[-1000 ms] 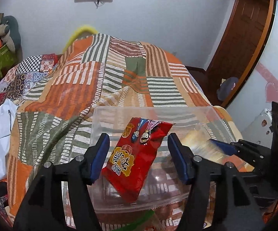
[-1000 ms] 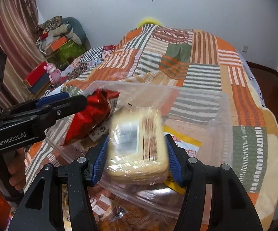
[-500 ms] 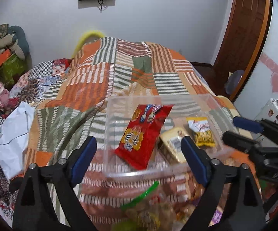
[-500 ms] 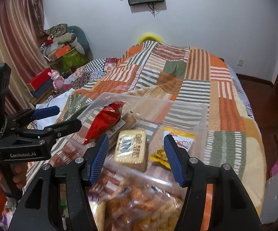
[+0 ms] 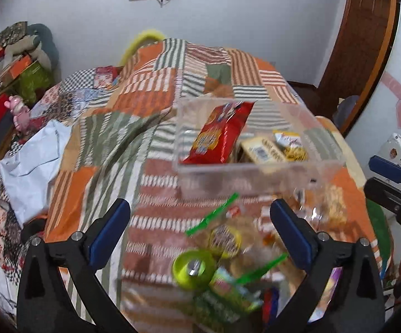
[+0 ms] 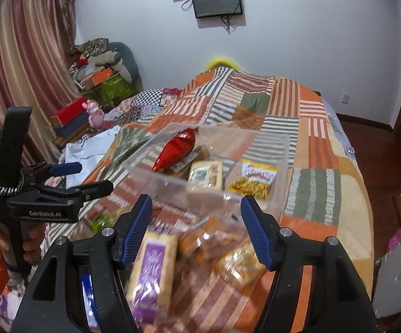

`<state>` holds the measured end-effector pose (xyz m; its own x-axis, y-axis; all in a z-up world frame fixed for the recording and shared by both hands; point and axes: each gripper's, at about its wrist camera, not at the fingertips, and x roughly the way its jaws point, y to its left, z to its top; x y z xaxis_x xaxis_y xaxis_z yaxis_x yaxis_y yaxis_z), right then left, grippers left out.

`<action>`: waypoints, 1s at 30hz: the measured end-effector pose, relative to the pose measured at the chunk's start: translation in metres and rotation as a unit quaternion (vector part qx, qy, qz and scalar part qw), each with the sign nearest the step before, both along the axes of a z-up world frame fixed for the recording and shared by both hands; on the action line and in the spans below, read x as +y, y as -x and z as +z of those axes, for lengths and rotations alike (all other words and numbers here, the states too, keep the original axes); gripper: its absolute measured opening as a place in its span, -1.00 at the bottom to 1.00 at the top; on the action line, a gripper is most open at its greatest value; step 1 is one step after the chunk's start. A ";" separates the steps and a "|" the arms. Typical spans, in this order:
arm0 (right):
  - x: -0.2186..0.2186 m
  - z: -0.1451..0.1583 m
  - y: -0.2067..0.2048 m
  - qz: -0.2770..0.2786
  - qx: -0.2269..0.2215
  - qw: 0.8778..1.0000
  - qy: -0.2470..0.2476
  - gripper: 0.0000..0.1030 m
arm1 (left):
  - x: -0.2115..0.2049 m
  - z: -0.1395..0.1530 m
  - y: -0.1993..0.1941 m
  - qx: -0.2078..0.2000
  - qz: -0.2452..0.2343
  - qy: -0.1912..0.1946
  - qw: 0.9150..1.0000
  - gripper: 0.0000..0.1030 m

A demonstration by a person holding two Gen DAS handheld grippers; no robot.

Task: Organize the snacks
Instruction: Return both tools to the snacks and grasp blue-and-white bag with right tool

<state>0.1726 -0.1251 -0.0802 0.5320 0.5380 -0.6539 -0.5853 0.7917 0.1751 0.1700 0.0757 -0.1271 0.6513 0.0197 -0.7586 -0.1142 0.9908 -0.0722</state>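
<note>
A clear plastic bin (image 5: 256,177) (image 6: 279,149) sits on the patchwork bed. It holds a red snack bag (image 5: 220,136) (image 6: 177,149), a beige cracker pack (image 5: 264,151) (image 6: 206,174) and a yellow snack packet (image 5: 290,145) (image 6: 256,179). My left gripper (image 5: 200,230) is open and empty above loose snacks in front of the bin, among them a green round pack (image 5: 193,269). My right gripper (image 6: 196,227) is open and empty above a purple-labelled pack (image 6: 152,266) and clear bags of biscuits (image 6: 208,242).
The bed's striped orange and green quilt (image 5: 133,144) spreads behind and beside the bin. A white cloth (image 5: 31,163) lies at the left edge. Boxes and a pink toy (image 6: 93,112) stand left of the bed. A wooden door (image 5: 358,47) is at the right.
Both grippers let go of their snacks into the bin, opened and drew back toward the near pile. The red bag and cracker pack now lie in the bin.
</note>
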 end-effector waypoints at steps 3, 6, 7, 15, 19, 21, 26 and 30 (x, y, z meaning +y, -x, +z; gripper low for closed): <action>0.001 -0.005 0.014 0.007 0.001 1.000 0.007 0.23 | 0.001 -0.001 0.021 -0.003 -0.006 0.002 1.000 0.98; 0.002 -0.011 0.029 0.021 0.013 1.000 0.003 0.23 | 0.004 0.001 0.040 -0.013 -0.002 0.006 1.000 0.98; 0.004 -0.013 0.036 0.028 0.018 0.999 0.001 0.24 | 0.005 0.001 0.048 -0.018 0.000 0.006 1.000 0.98; 0.028 -0.020 0.071 0.078 0.038 0.996 -0.011 0.24 | 0.013 0.000 0.098 -0.035 -0.009 0.021 0.999 0.96; 0.045 -0.027 0.082 0.095 0.045 0.994 -0.004 0.24 | 0.018 -0.004 0.115 -0.035 -0.003 0.013 0.999 0.73; 0.051 -0.034 0.082 0.106 0.054 0.993 0.000 0.24 | 0.021 -0.010 0.123 -0.024 -0.008 0.028 0.999 0.61; 0.058 -0.054 0.079 0.108 0.091 0.990 0.010 0.24 | 0.020 -0.028 0.133 -0.001 -0.017 0.049 0.999 0.39; 0.060 -0.062 0.080 0.110 0.109 0.988 0.010 0.24 | 0.018 -0.040 0.134 0.016 -0.020 0.067 0.997 0.25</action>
